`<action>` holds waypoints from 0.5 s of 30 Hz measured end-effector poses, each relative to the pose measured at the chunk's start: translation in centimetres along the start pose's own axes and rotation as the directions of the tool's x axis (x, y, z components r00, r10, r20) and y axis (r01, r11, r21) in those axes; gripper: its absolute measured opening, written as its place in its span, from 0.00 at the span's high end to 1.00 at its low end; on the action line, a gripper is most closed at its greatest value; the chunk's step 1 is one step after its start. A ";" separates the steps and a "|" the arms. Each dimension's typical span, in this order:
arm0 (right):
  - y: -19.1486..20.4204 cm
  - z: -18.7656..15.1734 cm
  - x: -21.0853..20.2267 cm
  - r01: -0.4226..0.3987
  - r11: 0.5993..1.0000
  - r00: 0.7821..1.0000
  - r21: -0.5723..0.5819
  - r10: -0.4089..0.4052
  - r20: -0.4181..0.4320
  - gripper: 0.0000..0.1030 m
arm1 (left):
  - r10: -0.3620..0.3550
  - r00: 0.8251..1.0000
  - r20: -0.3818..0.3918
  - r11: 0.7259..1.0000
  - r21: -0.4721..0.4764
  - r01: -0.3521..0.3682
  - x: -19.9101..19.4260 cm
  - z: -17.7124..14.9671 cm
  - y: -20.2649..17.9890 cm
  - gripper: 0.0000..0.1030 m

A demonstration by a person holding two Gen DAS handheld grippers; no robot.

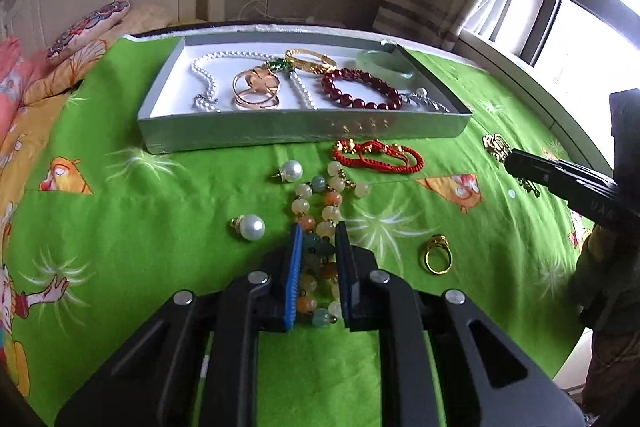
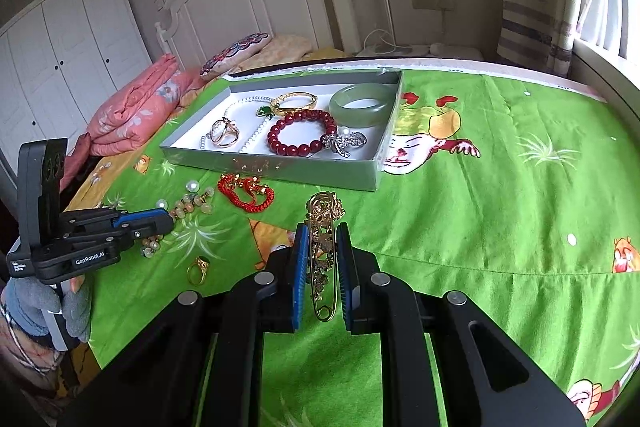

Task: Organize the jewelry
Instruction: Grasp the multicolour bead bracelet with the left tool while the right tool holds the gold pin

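Gold filigree brooch [image 2: 323, 243] lies between ribbed blue fingers [image 2: 299, 267].

Grey tray [image 1: 304, 135] on green cloth, holding pearl necklace [image 1: 208, 75], rose-gold ring [image 1: 256, 89], gold bangle [image 1: 310, 61], dark red bead bracelet [image 1: 360, 89], pale jade bangle [image 2: 364, 103], silver brooch [image 2: 344, 143].

Outside tray, on cloth:
- red cord bracelet [image 1: 378, 157]
- two pearl earrings [image 1: 290, 171]
- pastel bead bracelet [image 1: 320, 211]
- gold ring [image 1: 437, 254]
- gold pin brooch [image 2: 324, 227]
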State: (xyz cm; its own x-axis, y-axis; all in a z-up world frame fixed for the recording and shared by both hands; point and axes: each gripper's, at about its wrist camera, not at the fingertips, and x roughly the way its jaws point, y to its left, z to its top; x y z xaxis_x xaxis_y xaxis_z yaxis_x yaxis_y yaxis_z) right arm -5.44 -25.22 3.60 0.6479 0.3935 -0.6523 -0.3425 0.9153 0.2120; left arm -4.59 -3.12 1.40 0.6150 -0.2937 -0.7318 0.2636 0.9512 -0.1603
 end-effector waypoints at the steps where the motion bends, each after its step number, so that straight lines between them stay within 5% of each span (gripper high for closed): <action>1: 0.0 0.0 0.0 0.001 1.000 1.000 -0.001 -0.001 -0.001 0.86 | 0.011 1.000 0.012 1.000 0.002 -0.011 -0.2 0.0 -0.1 0.85; 6: 0.0 0.0 0.1 0.007 1.000 1.000 0.002 -0.007 -0.005 0.86 | 0.039 0.999 -0.013 0.998 0.056 -0.038 -0.4 -0.4 -1.0 0.84; 8: -0.1 0.0 0.1 0.004 1.000 1.000 0.007 -0.004 -0.005 0.86 | 0.027 0.999 -0.040 0.997 0.079 -0.024 0.0 -0.5 -1.2 0.58; 11: -0.2 0.0 0.0 0.003 1.000 1.000 0.012 -0.003 -0.001 0.86 | 0.081 0.995 -0.060 0.983 0.170 -0.070 0.7 -0.6 -2.6 0.49; 13: -0.2 0.0 0.0 0.000 1.000 1.000 0.012 0.000 0.001 0.86 | 0.092 0.994 -0.056 0.978 0.194 -0.079 0.8 -0.7 -3.1 0.50; 15: -0.3 0.0 -0.1 -0.005 1.000 1.000 0.017 0.005 0.005 0.86 | 0.085 0.995 -0.053 0.983 0.170 -0.075 0.7 -0.5 -2.5 0.64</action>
State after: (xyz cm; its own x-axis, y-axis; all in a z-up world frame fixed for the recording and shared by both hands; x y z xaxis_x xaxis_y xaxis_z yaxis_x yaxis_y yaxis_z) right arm -5.38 -25.48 3.58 0.6492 0.3985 -0.6478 -0.3342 0.9146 0.2276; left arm -5.18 -5.62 0.90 0.5946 -0.2067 -0.7770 0.3392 0.9407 0.0093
